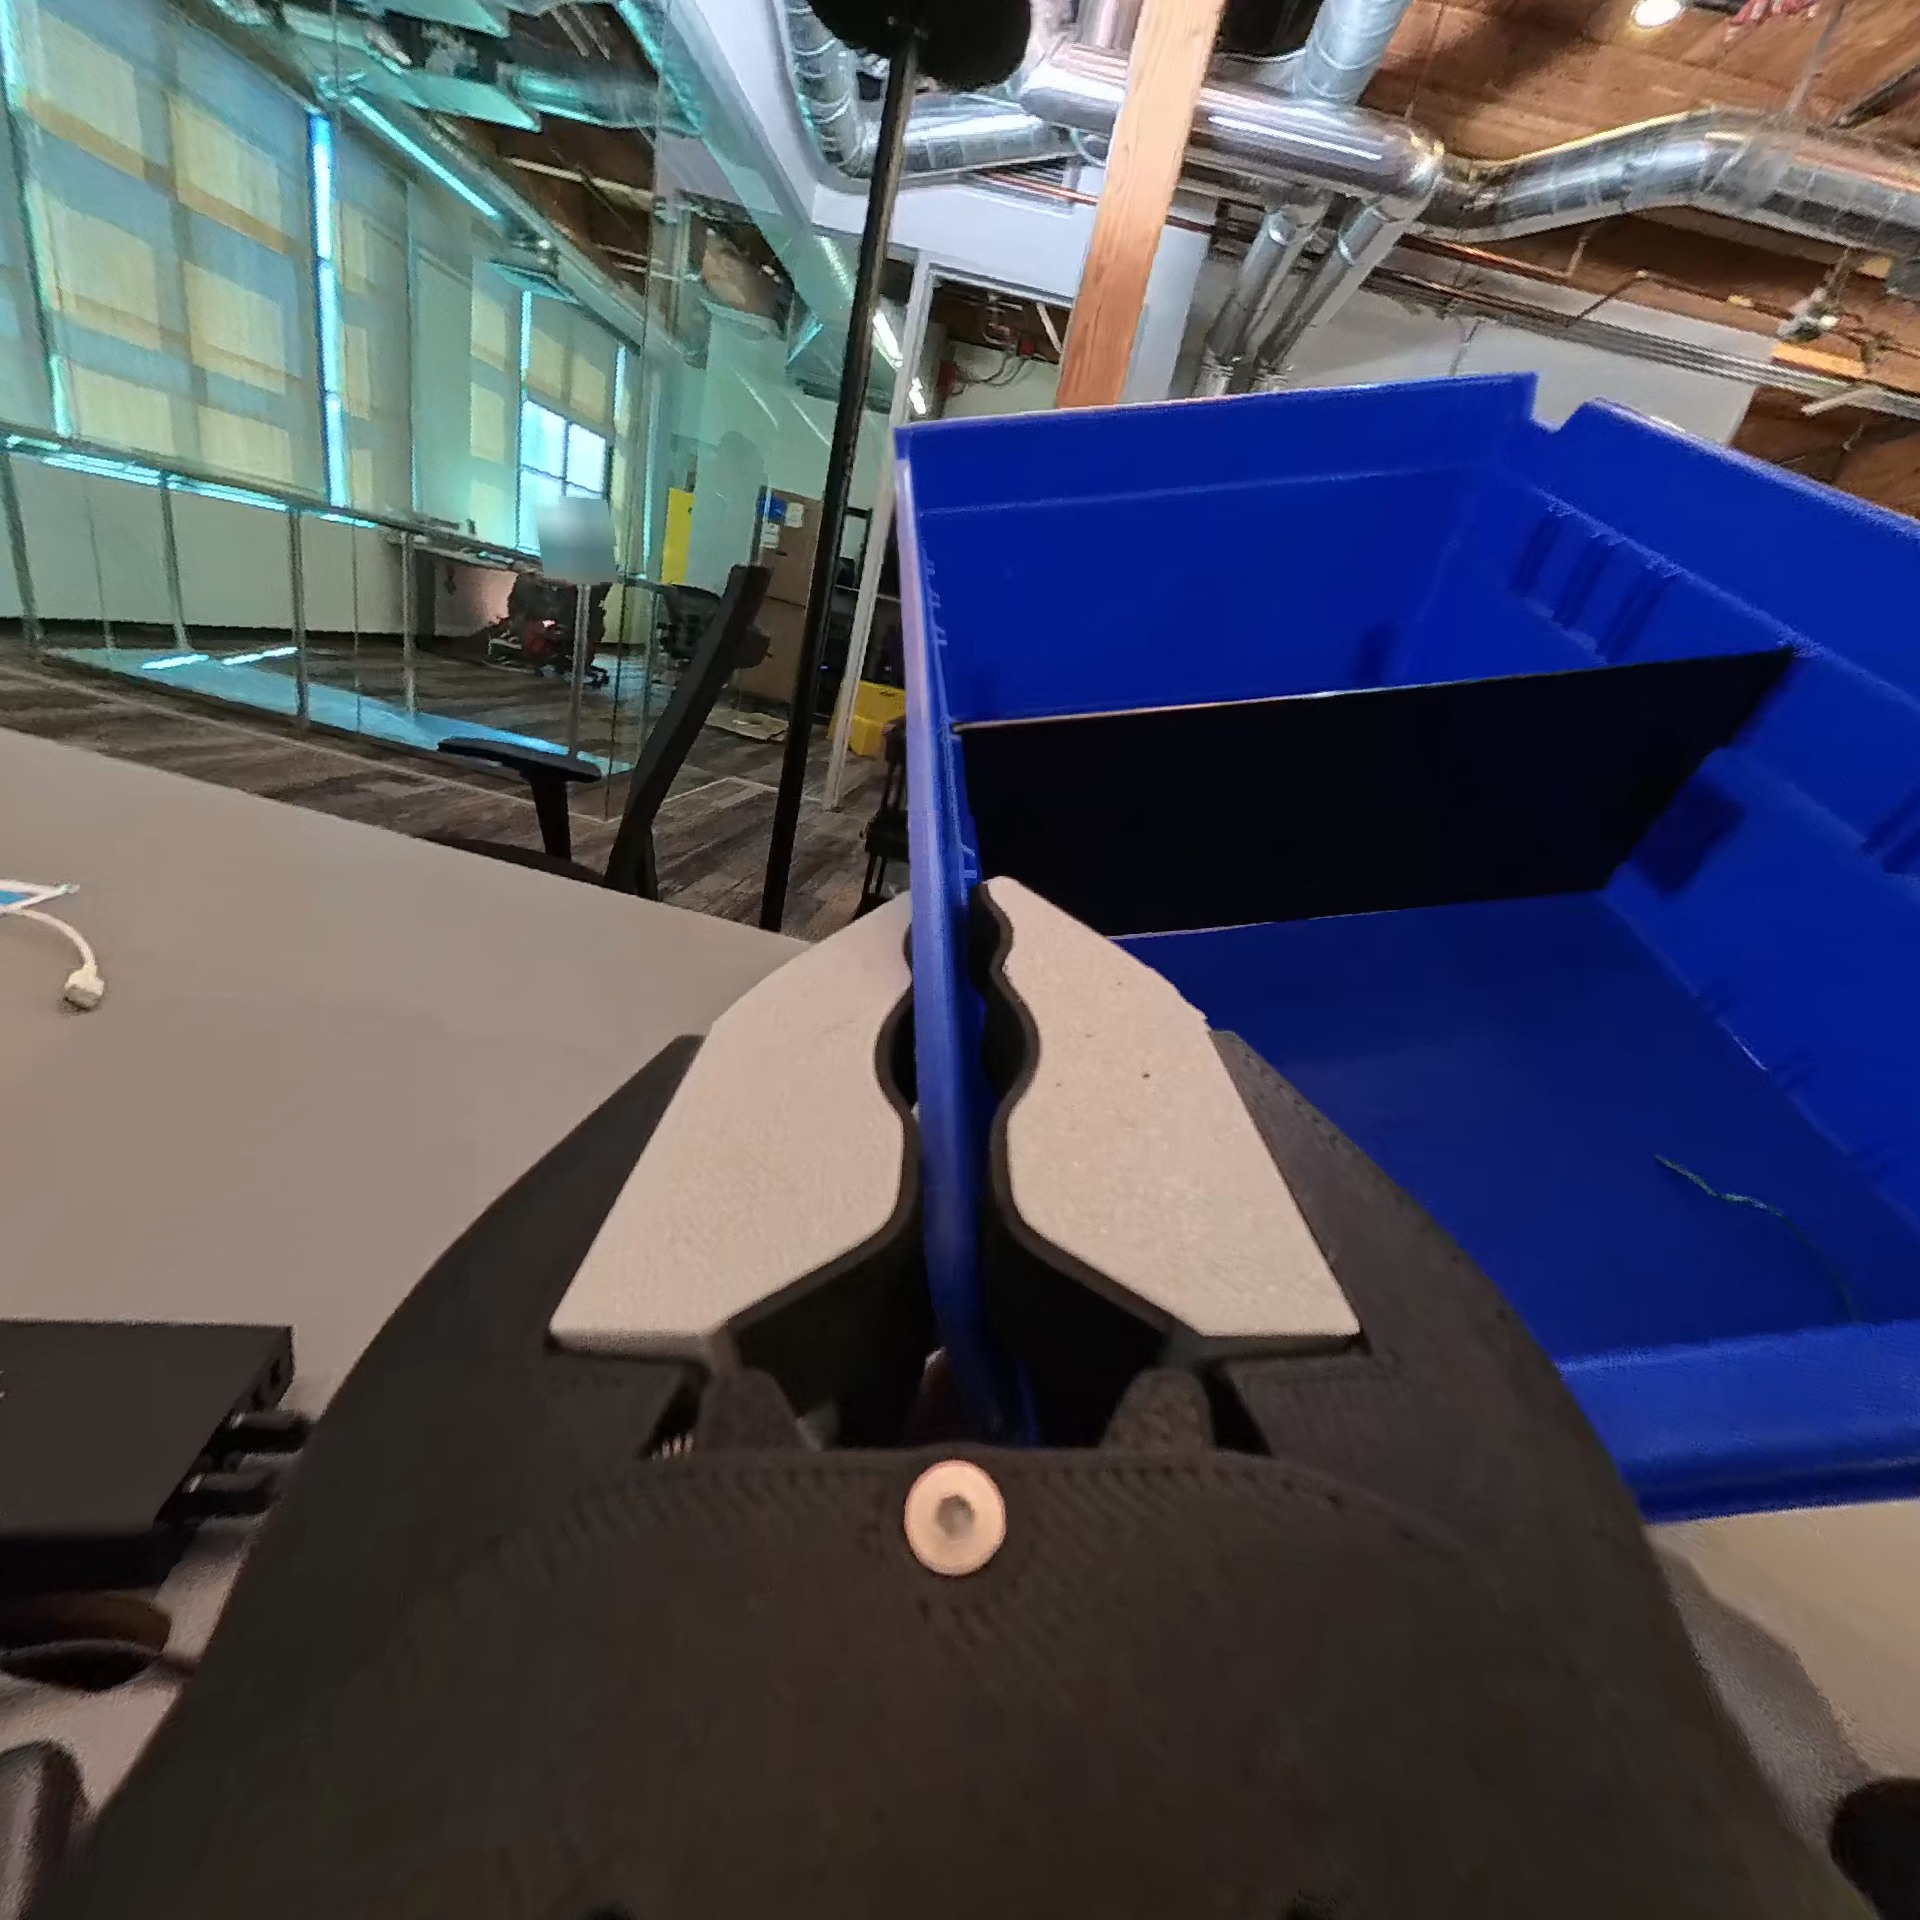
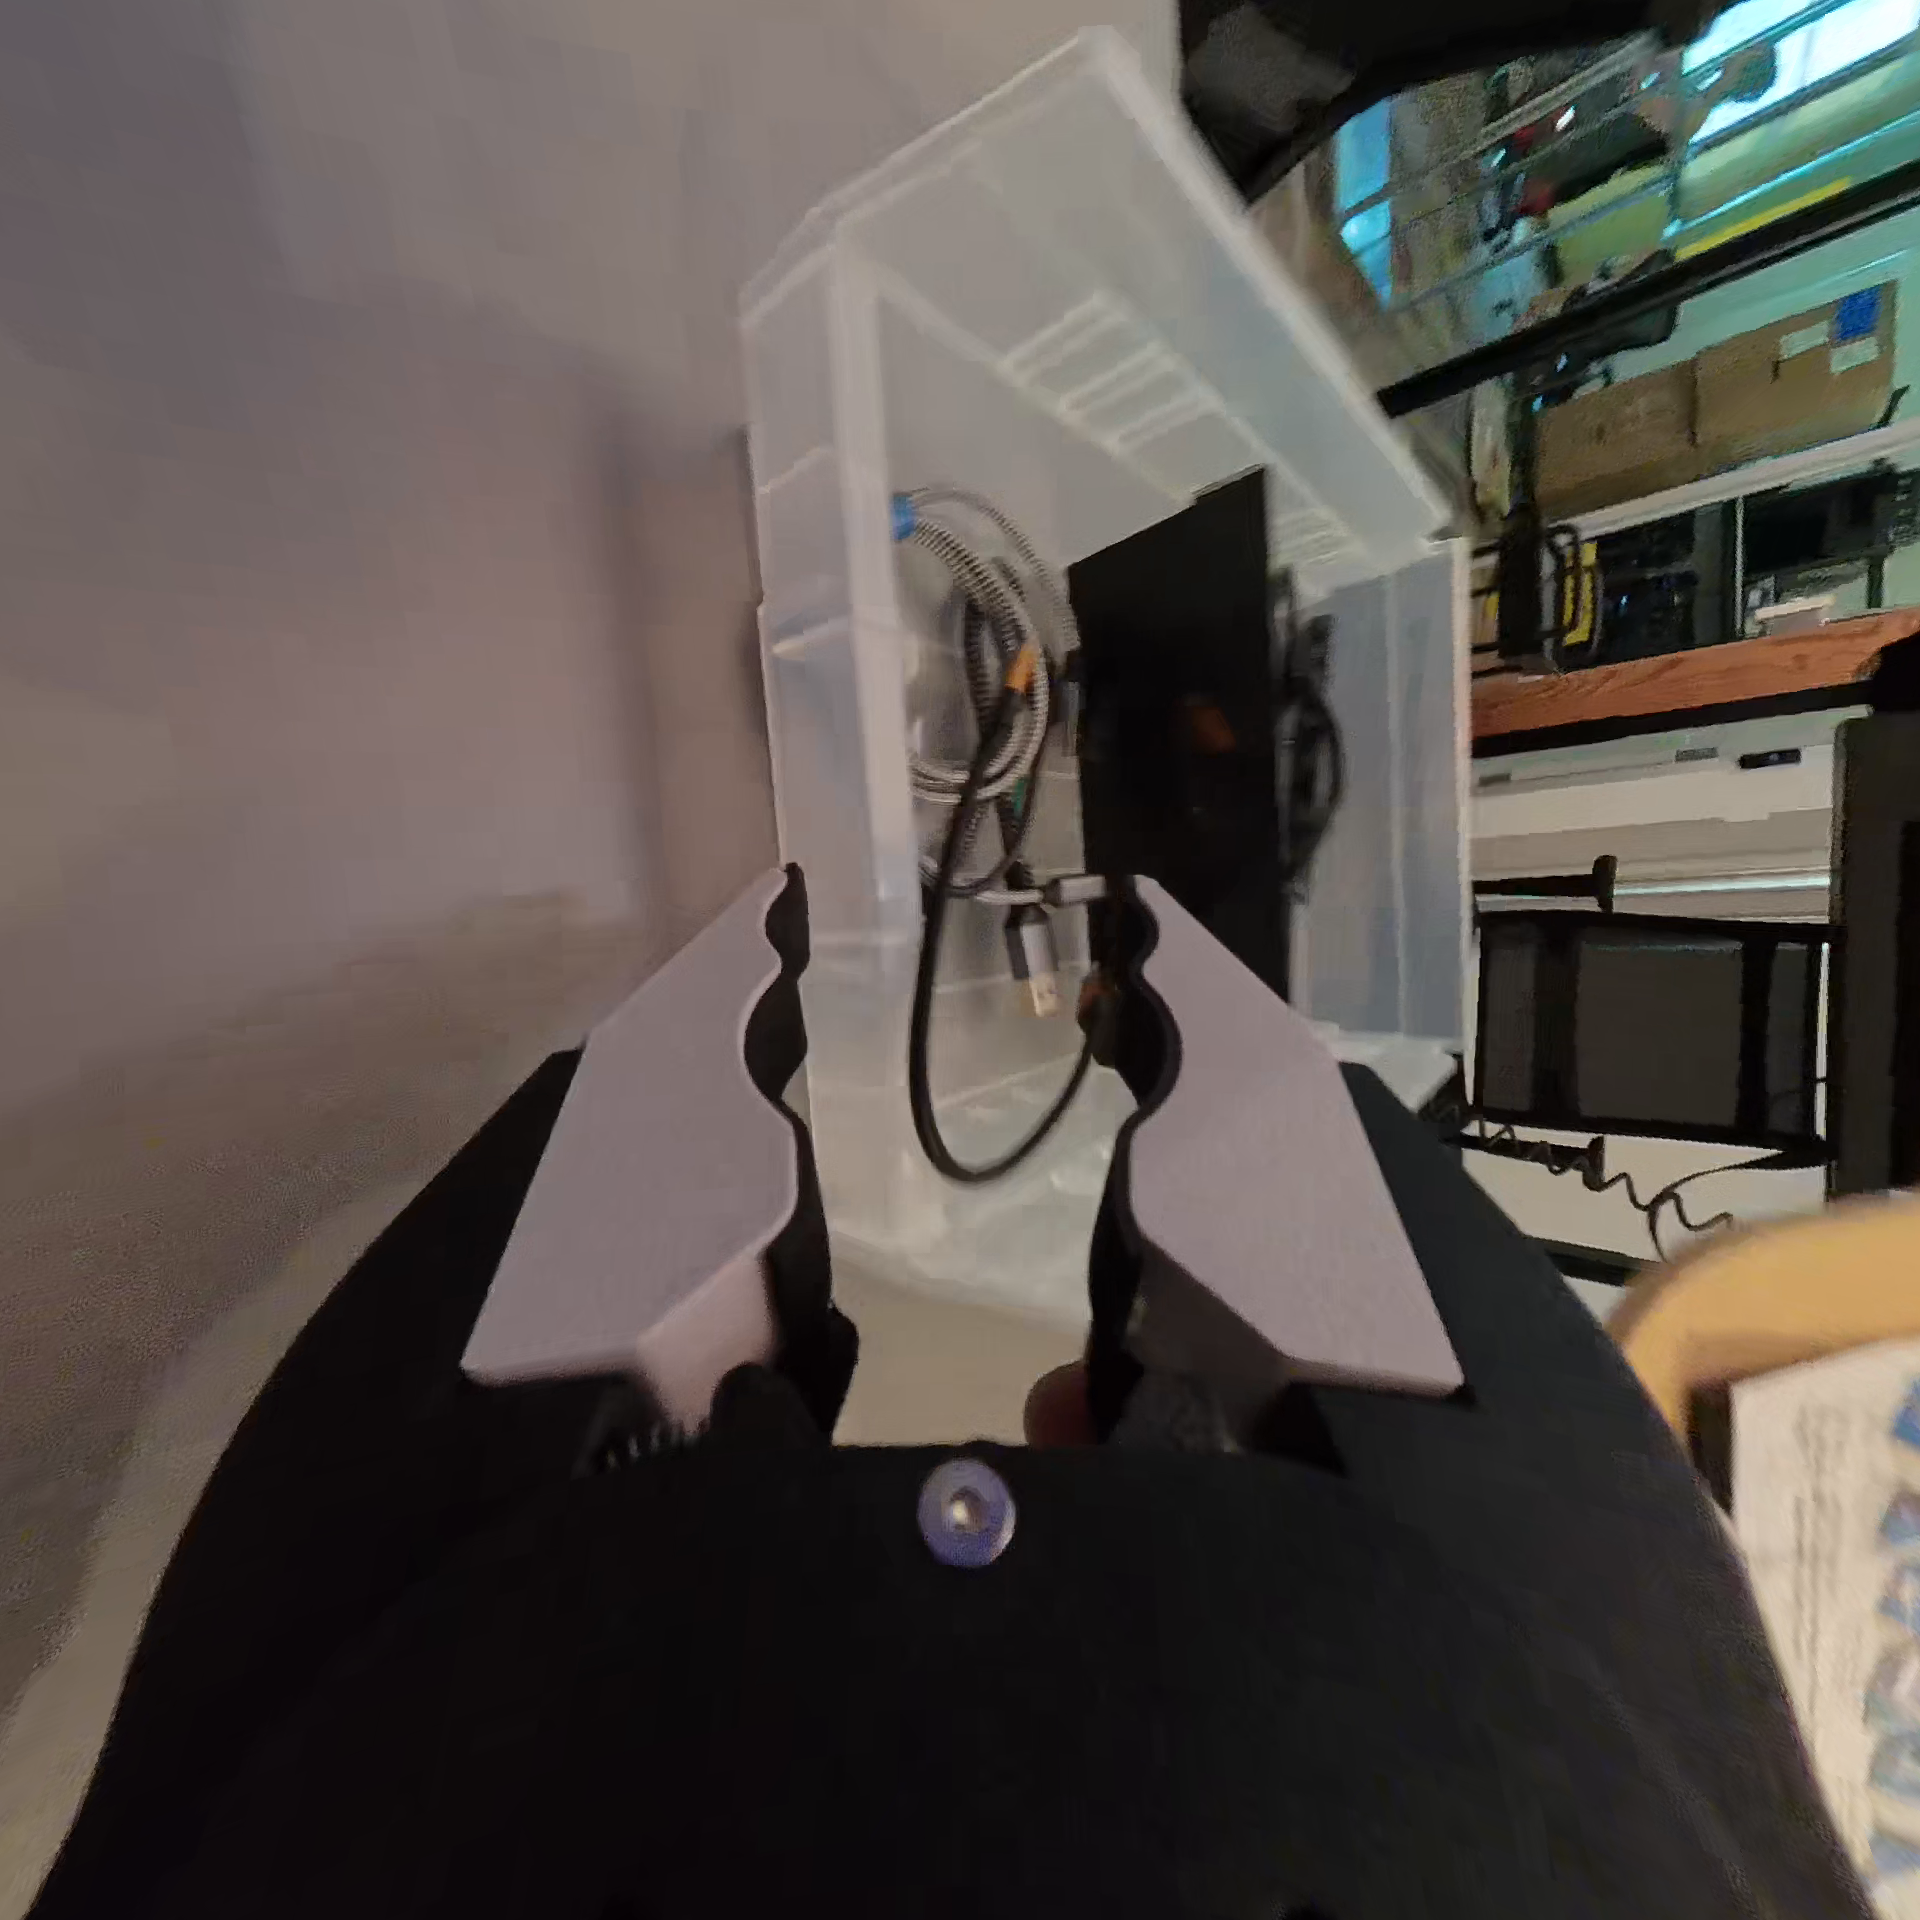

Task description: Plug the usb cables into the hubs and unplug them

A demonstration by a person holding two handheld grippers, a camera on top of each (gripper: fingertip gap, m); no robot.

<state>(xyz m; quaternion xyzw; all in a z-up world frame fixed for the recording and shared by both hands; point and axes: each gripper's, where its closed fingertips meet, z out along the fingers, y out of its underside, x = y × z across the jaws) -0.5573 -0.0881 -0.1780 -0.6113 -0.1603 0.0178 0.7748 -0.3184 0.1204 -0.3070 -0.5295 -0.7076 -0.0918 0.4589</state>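
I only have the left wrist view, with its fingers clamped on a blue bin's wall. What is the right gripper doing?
Observer: The right gripper is open and holds nothing.
Operator: What is ahead of it?
Observer: A clear plastic bin, its opening towards the camera.
Operator: Anything inside?
Observer: Coiled braided cables, next to a black divider.

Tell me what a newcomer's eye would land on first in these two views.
In the left wrist view, the big blue plastic bin with a black divider fills the right side, its side wall clamped by the left gripper. In the right wrist view, a clear plastic bin holding coiled braided cables stands beyond the open right gripper.
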